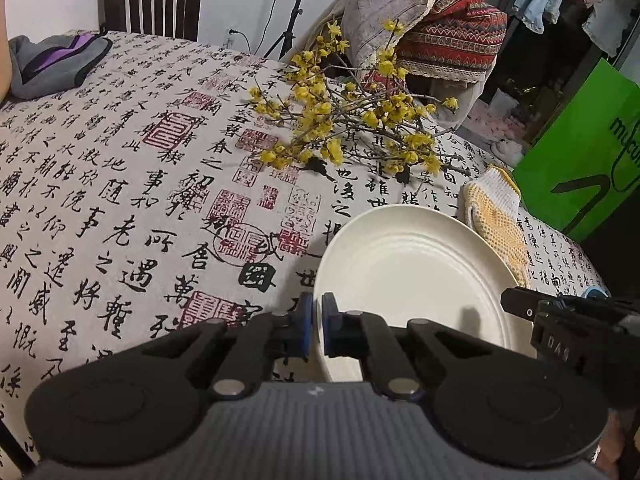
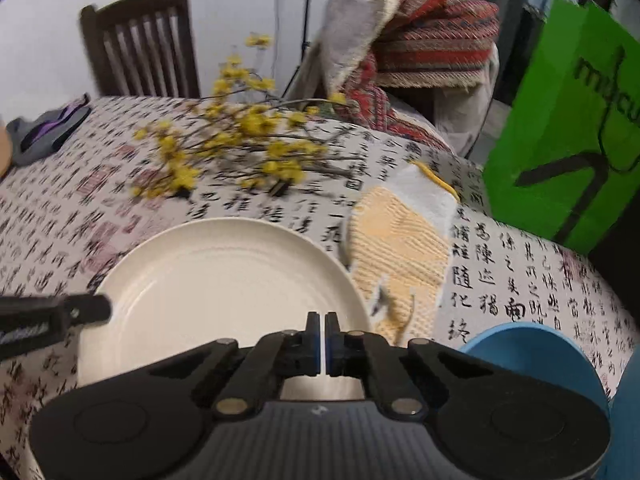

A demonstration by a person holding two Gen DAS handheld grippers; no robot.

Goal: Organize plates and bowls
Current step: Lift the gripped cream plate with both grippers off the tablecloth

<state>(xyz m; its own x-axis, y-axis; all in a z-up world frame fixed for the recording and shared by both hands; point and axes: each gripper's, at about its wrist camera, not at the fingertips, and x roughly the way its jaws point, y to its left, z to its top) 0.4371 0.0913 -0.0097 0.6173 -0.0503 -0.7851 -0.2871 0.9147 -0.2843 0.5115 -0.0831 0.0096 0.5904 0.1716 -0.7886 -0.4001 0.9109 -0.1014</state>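
A cream plate [image 1: 420,272] lies on the table's calligraphy-print cloth [image 1: 120,200]. My left gripper [image 1: 319,308] is shut on the plate's left rim, which runs between its blue pads. In the right wrist view the same plate [image 2: 224,280] fills the middle, with the left gripper [image 2: 92,310] at its left edge. My right gripper [image 2: 322,320] is shut above the plate's near right part, its pads together with nothing seen between them. From the left wrist view the right gripper [image 1: 510,302] reaches the plate's right rim. A blue bowl [image 2: 532,356] stands close by on the right.
Yellow flowering branches [image 1: 352,128] lie beyond the plate. A yellow-and-white knitted glove [image 2: 400,248] touches the plate's far right rim. A green paper bag [image 2: 568,128] stands at the table's right edge. A grey-purple cloth [image 1: 52,60] lies far left, before a dark chair [image 2: 140,44].
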